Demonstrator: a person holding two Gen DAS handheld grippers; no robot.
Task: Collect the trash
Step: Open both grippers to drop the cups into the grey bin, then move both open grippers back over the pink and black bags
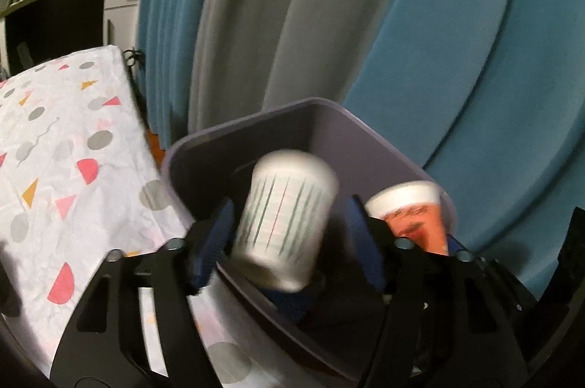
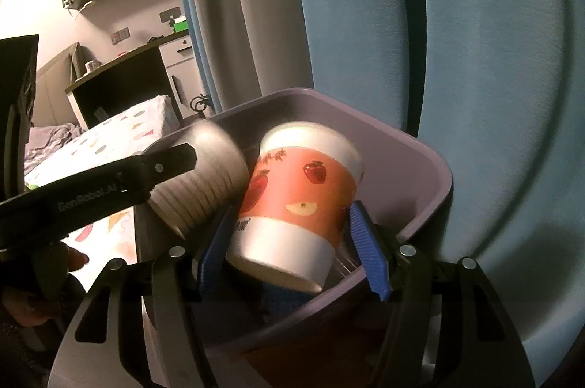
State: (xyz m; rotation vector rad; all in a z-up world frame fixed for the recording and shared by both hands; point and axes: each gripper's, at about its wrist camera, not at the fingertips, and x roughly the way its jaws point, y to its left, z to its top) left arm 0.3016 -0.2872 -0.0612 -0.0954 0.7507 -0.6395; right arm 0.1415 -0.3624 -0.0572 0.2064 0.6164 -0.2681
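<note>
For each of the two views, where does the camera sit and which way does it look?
Left wrist: sits behind the left gripper, looks down into the bin; its open fingers flank the blurred striped cup.
Right wrist: sits behind the right gripper, looks into the bin; its fingers flank the apple cup; the left gripper enters from the left.
Shared: bin, both cups, curtain.

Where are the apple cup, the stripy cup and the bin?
apple cup (image 2: 292, 194): right wrist view, on its orange band.
stripy cup (image 1: 283, 220): left wrist view, on its striped side.
bin (image 2: 444, 179): right wrist view, on its right rim.
</note>
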